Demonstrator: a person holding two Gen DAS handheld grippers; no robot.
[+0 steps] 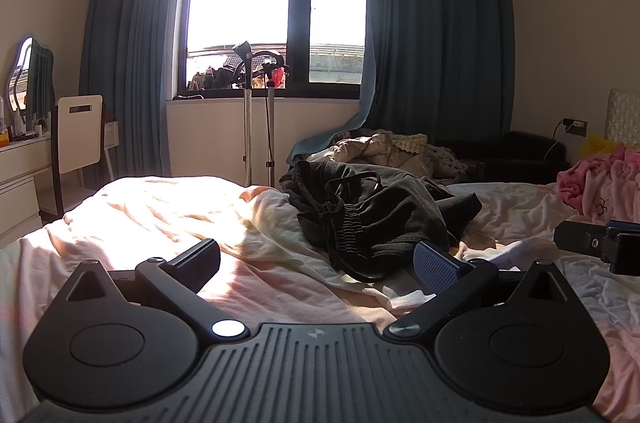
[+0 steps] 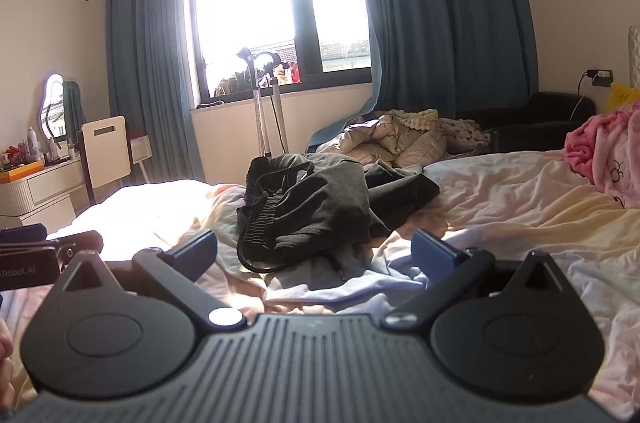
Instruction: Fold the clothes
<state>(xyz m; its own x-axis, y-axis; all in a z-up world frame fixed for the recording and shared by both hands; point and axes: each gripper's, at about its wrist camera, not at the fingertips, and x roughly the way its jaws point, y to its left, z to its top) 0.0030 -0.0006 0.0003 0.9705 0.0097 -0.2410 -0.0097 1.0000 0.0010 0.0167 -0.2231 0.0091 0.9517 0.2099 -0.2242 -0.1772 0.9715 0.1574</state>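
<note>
Left gripper (image 1: pixel 318 265): jaws spread wide, nothing between them, poised low over the pale pink bedsheet (image 1: pixel 168 219). Directly ahead of its fingers and slightly to the right lies a crumpled dark grey garment with a ribbed elastic waistband and drawstring (image 1: pixel 372 219), resting on the sheet; the right finger's blue pad sits just beside the garment's near edge, contact not determinable. Right gripper (image 2: pixel 316 255): jaws likewise wide apart and empty, hovering over a light blue cloth (image 2: pixel 360 279) that lies under the near end of the dark garment, which sits just ahead of the fingers and between them. Farther ahead to the right, a beige quilted jacket (image 2: pixel 396 137); at far right, a pink blanket (image 2: pixel 608 151).
</note>
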